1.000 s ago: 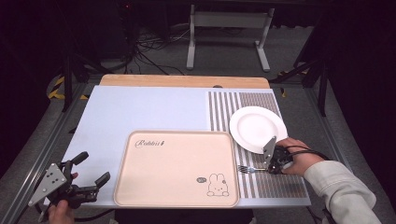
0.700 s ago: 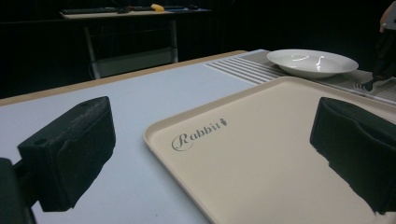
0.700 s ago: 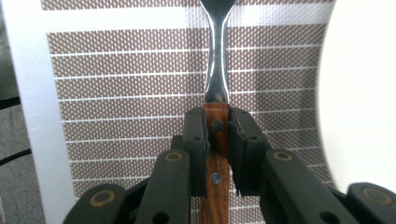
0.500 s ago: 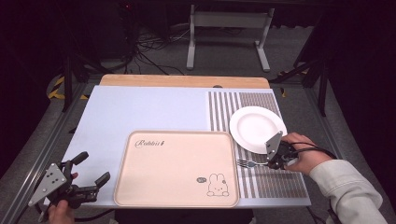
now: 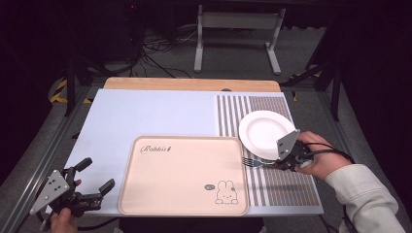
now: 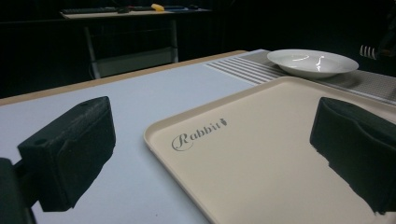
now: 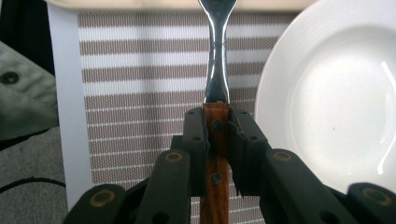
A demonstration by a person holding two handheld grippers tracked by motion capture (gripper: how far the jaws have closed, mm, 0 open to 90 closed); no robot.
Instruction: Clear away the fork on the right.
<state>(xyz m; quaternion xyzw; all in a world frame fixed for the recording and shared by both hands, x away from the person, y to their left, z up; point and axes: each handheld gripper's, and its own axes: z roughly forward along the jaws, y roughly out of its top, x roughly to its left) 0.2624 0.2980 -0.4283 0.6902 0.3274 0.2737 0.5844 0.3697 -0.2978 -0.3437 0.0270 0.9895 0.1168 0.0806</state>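
Right gripper (image 7: 217,140), black and two-jawed, clenched on the brown wooden handle of a steel fork (image 7: 216,70). Handle pinched between both pads, metal neck and tines jutting out beyond the jaws. In the high view, same fork (image 5: 255,163) held just off the striped grey-and-white woven placemat (image 5: 284,187), tines pointing toward the right edge of the tray. Right gripper (image 5: 282,164) there gripped by a hand in a pale sleeve, grey three-cornered plate on top, just below the near rim of the plate. Whether the tines touch the mat: cannot tell.

Round white ceramic plate (image 5: 265,132) resting on the striped placemat, just beside the fork, close to the tray's upper right corner. Also seen from the right gripper view (image 7: 336,93), lying to one side of the fork's neck.

Beige rectangular plastic tray (image 5: 184,174) with a rabbit drawing and the word "Rabbit" lying flat on the pale blue table mat (image 5: 145,111), touching the striped placemat's left edge.

Left gripper (image 5: 94,177) released, jaws spread wide with nothing between them, held low at the near left corner of the table, just beside the tray's left edge. From the left gripper view, tray (image 6: 261,154) and plate (image 6: 313,62) ahead, jaws apart at either side.
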